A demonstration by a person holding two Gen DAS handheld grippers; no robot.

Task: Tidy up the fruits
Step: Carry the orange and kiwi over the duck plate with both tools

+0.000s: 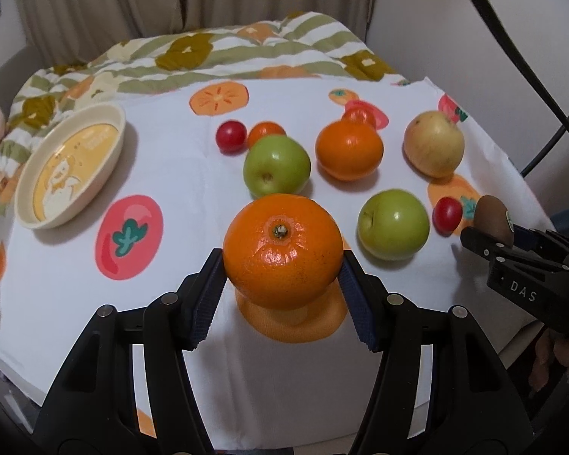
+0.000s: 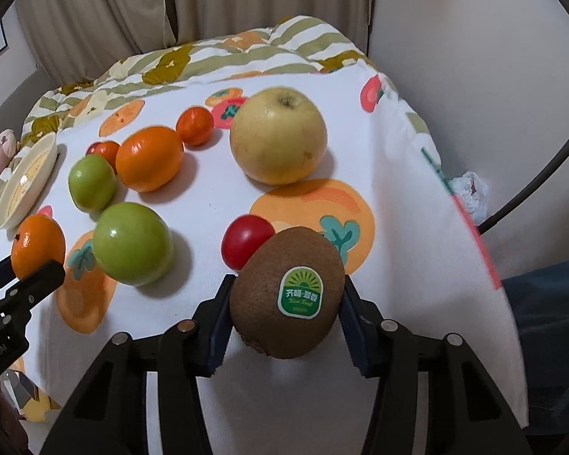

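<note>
My left gripper (image 1: 282, 265) is shut on a large orange (image 1: 282, 250) and holds it above the cloth near the front edge; it also shows in the right wrist view (image 2: 38, 244). My right gripper (image 2: 286, 299) is shut on a brown kiwi (image 2: 288, 292) with a green sticker, at the front right; the kiwi shows in the left wrist view (image 1: 491, 220). On the cloth lie two green apples (image 1: 277, 167) (image 1: 393, 223), an orange (image 1: 349, 149), a yellow apple (image 1: 434, 144), two small tangerines (image 1: 265, 132) (image 1: 358, 115) and two cherry tomatoes (image 1: 230, 135) (image 1: 447, 213).
A cream oval dish (image 1: 30, 204) with a yellow cartoon bottom stands at the left on the white fruit-print cloth (image 1: 170, 174). A striped quilt (image 1: 208, 57) lies behind, curtains beyond. The cloth drops off at the right edge (image 2: 455, 208). Black cables run at the far right.
</note>
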